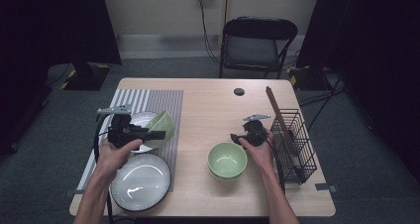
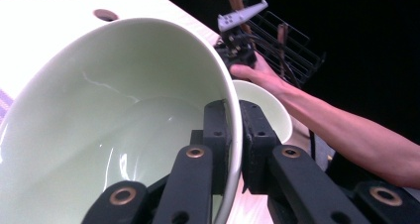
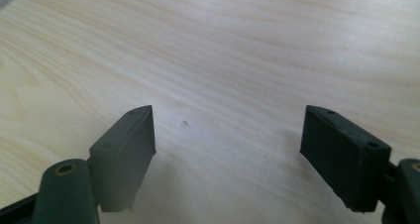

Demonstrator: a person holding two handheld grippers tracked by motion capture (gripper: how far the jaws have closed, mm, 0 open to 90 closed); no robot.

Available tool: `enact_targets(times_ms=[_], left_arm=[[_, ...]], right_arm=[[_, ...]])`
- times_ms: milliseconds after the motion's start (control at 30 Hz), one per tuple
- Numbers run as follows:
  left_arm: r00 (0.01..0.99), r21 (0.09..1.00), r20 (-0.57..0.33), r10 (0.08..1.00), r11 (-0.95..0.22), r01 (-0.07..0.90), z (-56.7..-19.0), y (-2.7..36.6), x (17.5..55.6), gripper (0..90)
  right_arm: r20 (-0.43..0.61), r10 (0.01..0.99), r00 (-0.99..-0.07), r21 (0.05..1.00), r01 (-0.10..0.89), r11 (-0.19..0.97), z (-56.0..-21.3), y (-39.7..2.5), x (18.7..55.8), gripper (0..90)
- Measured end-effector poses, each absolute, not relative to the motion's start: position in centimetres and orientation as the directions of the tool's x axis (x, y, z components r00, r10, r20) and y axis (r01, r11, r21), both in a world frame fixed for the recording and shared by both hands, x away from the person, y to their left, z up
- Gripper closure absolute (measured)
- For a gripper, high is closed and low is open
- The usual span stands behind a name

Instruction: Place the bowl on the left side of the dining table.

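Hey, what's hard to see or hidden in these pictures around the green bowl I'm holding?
- High view: the left tongs cover part of the tilted green bowl, which hides part of the white plate.
- Left gripper view: the bowl's outside is hidden; its lower part is cut off.
- High view: the wire rack's contents are too small.

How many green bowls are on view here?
2 for certain: one green bowl tilted in the left gripper over the striped mat, another mid-table, possibly stacked on a hidden third.

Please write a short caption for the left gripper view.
Left gripper clamps the tilted green bowl by its rim.
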State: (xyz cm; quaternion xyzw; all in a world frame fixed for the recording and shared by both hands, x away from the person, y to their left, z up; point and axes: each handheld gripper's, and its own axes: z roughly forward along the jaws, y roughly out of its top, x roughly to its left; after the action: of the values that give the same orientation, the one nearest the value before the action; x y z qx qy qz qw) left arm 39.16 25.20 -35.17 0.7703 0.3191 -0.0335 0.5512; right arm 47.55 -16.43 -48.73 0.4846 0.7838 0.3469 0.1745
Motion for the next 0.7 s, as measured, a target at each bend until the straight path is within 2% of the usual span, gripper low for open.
enact_targets(times_ms=[267,433,700], left_arm=[[0.763,0.821,-0.407,0.502,-0.164,0.546,-35.7,27.2,39.6,83.5],[0.745,0.82,-0.409,0.527,-0.146,0.553,-35.9,28.2,39.7,83.5],[0.721,0.817,-0.387,0.575,-0.148,0.557,-36.2,29.5,40.1,83.5]], right_arm=[[0.037,0.887,-0.461,0.716,0.631,0.298,-49.5,-16.8,47.3,21.2],[-0.014,0.875,-0.484,0.722,0.601,0.343,-49.9,-16.4,46.9,15.8],[-0.012,0.873,-0.488,0.736,0.587,0.338,-50.1,-16.5,46.8,15.4]])
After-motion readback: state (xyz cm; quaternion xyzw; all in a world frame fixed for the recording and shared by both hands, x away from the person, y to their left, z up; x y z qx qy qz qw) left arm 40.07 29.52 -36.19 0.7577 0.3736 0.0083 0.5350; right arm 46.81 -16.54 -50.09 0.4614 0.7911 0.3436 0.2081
